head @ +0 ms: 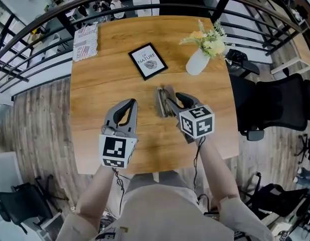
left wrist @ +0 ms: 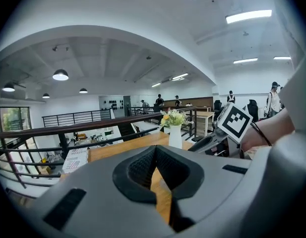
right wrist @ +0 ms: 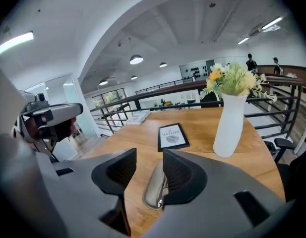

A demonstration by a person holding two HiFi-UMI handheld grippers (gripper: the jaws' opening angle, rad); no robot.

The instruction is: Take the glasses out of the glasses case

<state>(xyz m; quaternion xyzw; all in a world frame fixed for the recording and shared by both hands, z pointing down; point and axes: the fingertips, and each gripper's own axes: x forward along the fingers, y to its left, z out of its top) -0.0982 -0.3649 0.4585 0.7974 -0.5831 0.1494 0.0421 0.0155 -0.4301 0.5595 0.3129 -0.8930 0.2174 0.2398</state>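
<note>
Your right gripper (right wrist: 149, 155) is released, its jaws standing apart with nothing pinched between them. The grey glasses case (right wrist: 155, 187) lies flat on the wooden table (head: 94, 94) just under those jaws. You see it through the gap, close beside the right-hand pad, and whether that pad touches it cannot be told. Your left gripper (left wrist: 155, 150) is clenched tip to tip on nothing, with only table wood showing through the opening behind the tips. It sits to the left of the case, apart from it. Beyond the case stands a black-framed "NATURE" print (head: 147, 61), and to its right a white vase (head: 196, 64) of pale flowers (head: 210, 39). A booklet (head: 85, 43) rests at the table's far left corner.
</note>
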